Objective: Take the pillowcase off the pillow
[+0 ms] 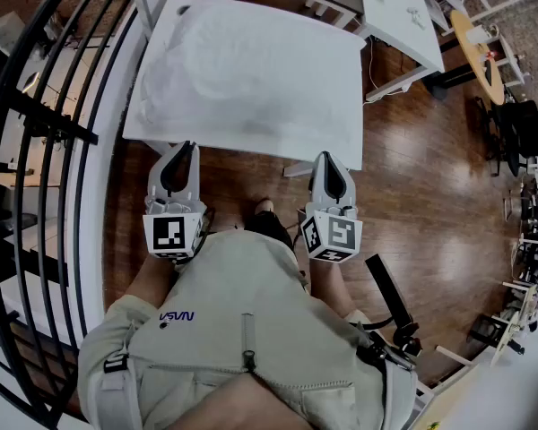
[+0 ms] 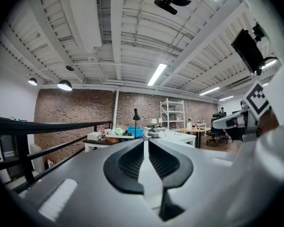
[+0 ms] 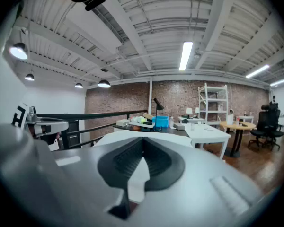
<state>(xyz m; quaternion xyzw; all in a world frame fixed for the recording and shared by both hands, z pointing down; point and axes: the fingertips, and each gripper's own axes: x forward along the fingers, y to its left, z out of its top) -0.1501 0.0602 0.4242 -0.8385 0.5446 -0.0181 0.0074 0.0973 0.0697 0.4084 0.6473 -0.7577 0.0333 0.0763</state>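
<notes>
A pillow in a white pillowcase point(image 1: 242, 70) lies flat on a white table point(image 1: 251, 146) in the head view, ahead of me. Both grippers hang short of the table's near edge, close to my body, and touch nothing. My left gripper point(image 1: 181, 148) points at the table's near left side and its jaws are shut with nothing in them point(image 2: 145, 140). My right gripper point(image 1: 327, 158) points at the near right side and is also shut and empty point(image 3: 143, 139). A low white mound point(image 3: 138, 135), the pillow or the table, shows just beyond the right jaws.
A black railing point(image 1: 54, 124) curves along the left. A second white table point(image 1: 399, 16) stands at the back right, with a round wooden table point(image 1: 475, 43) and office chairs point(image 1: 520, 124) beyond it. Wooden floor point(image 1: 412, 195) lies to the right.
</notes>
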